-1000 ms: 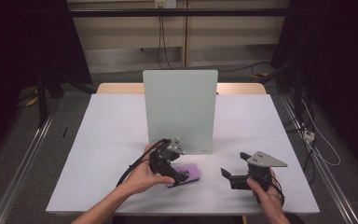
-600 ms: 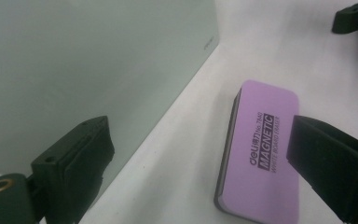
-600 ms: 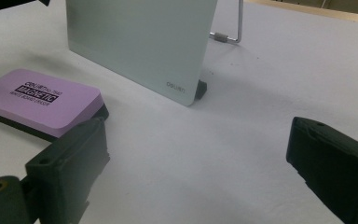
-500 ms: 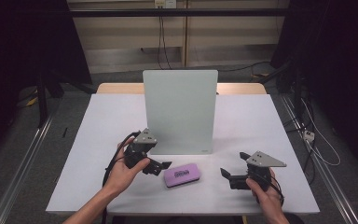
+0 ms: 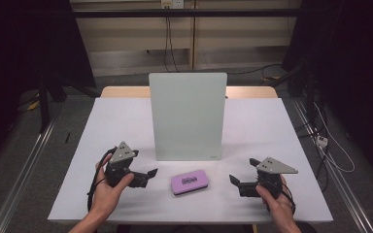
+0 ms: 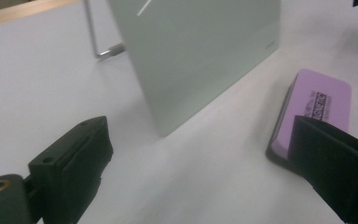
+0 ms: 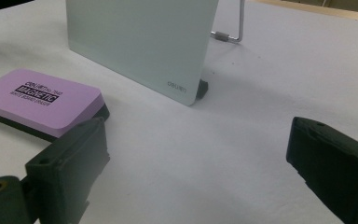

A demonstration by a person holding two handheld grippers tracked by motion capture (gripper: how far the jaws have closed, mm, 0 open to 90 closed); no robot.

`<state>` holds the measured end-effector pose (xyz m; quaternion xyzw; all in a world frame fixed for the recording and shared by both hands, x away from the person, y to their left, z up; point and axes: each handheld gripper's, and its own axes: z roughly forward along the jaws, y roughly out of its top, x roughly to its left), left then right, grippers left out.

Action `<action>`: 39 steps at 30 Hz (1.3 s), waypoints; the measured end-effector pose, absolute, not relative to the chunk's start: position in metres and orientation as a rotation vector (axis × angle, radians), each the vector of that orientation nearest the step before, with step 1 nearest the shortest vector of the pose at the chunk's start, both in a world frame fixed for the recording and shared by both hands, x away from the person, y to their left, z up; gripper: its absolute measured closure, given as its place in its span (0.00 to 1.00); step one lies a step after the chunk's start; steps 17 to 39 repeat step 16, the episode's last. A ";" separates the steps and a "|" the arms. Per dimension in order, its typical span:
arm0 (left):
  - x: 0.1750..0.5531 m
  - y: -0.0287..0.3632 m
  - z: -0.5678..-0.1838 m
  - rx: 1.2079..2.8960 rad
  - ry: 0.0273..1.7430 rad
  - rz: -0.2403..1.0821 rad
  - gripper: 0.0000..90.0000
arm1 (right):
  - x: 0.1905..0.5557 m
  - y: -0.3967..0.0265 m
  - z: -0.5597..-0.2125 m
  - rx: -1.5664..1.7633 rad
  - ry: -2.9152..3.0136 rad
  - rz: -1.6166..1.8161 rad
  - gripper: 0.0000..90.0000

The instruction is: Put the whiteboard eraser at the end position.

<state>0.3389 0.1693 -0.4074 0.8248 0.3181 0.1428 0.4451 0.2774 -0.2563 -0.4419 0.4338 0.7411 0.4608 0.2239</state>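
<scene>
**Both grippers held wide apart at a white table, a purple eraser lying free between them**

In the high view, a white table (image 5: 126, 121) is seen with a wooden edge along its far side. Grey floor is seen around it, a pale wall panel with hanging cables behind it, and dark curtains to both sides. A pale green glass board (image 5: 187, 116) stands upright at the middle of the table. In front of it, near the table's front edge, a purple eraser (image 5: 189, 181) lies flat, apart from the board. The left gripper (image 5: 148, 175) is held in the left hand (image 5: 108, 190) to the left of the eraser, its jaws pointed toward it, near but not touching. The right gripper (image 5: 235, 182) is held in the right hand (image 5: 274, 199) to the right of the eraser, well apart from it. A grey three-cornered plate is carried on top of each gripper.

In the left gripper view, the two black jaws are seen spread wide, with nothing between them but bare white surface. The eraser (image 6: 319, 105) lies beyond the right-hand jaw and is partly hidden by it; whether jaw and eraser touch cannot be told. The board (image 6: 200, 51) rises just ahead, with a metal support leg (image 6: 100, 39) behind it.

In the right gripper view, the jaws are likewise spread wide and nothing is held. The eraser (image 7: 39, 100), printed with the word "MAGNETIC", lies beyond the left-hand jaw. The board (image 7: 140, 42) stands ahead, a small dark foot (image 7: 202, 89) at its lower corner and a metal leg (image 7: 230, 32) behind.
</scene>
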 end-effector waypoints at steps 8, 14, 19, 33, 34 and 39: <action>0.326 0.202 -0.422 1.966 0.881 0.394 0.07 | 0.277 -0.256 -0.442 1.194 2.050 1.265 0.06; 0.322 0.217 -0.424 1.896 0.931 0.425 0.06 | 0.277 -0.256 -0.442 1.186 2.054 1.266 0.06; 0.322 0.218 -0.424 1.886 0.935 0.428 0.06 | 0.278 -0.256 -0.442 1.201 2.049 1.272 0.06; 0.322 0.218 -0.424 1.886 0.935 0.428 0.06 | 0.278 -0.256 -0.442 1.201 2.049 1.272 0.06; 0.322 0.218 -0.424 1.886 0.935 0.428 0.06 | 0.278 -0.256 -0.442 1.201 2.049 1.272 0.06; 0.322 0.218 -0.424 1.886 0.935 0.428 0.06 | 0.278 -0.256 -0.442 1.201 2.049 1.272 0.06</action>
